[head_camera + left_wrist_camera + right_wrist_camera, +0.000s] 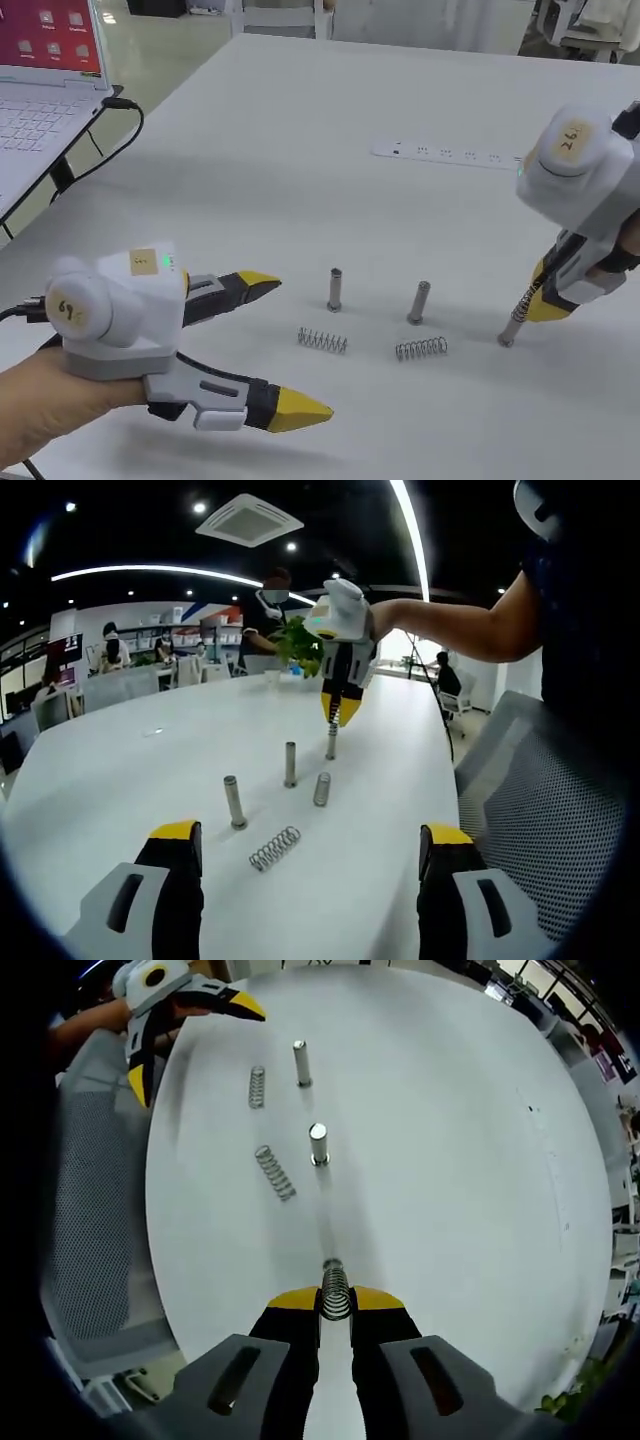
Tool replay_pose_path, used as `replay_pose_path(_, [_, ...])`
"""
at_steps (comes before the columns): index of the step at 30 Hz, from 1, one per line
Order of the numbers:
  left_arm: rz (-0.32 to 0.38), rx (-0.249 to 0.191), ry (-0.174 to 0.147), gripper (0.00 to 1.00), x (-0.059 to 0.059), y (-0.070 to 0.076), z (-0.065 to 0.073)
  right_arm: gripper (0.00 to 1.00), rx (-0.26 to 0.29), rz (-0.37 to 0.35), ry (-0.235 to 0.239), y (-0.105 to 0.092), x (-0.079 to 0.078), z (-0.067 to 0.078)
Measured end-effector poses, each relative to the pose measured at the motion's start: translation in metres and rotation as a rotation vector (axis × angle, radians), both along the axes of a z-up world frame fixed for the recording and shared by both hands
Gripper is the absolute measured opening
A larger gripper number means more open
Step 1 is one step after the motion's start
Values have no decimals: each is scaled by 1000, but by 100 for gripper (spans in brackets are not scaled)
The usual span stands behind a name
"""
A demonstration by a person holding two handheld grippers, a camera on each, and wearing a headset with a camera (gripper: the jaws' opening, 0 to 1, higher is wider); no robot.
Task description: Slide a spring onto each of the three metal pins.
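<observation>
Spring [335, 1288] number one is pinched between the almost closed jaws of the right hand-held gripper [335, 1304]. It sits over the top of a leaning pin [510, 336]. The bare foot of this pin touches the white worktop [300, 150]. The left hand-held gripper [295, 345] is wide open and holds nothing, toward the worktop's near left corner. Between the two, a second pin [335, 289] and a third pin [419, 302] stand upright. One loose spring [322, 340] and another loose spring [421, 348] lie flat just beside them, toward the near edge. A power strip [450, 155] lies closer to the far edge.
</observation>
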State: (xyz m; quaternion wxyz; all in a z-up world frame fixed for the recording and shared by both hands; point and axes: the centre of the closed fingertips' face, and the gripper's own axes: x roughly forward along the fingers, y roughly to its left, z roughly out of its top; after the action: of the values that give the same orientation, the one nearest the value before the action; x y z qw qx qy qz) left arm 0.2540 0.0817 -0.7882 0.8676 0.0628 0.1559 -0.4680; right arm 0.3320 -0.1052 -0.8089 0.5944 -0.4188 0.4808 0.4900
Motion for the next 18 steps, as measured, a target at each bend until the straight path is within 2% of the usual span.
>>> replay_pose_path(18, [-5,4,7,86,-2,-1,-2,9,-23,-12,4,-2,-1,-17])
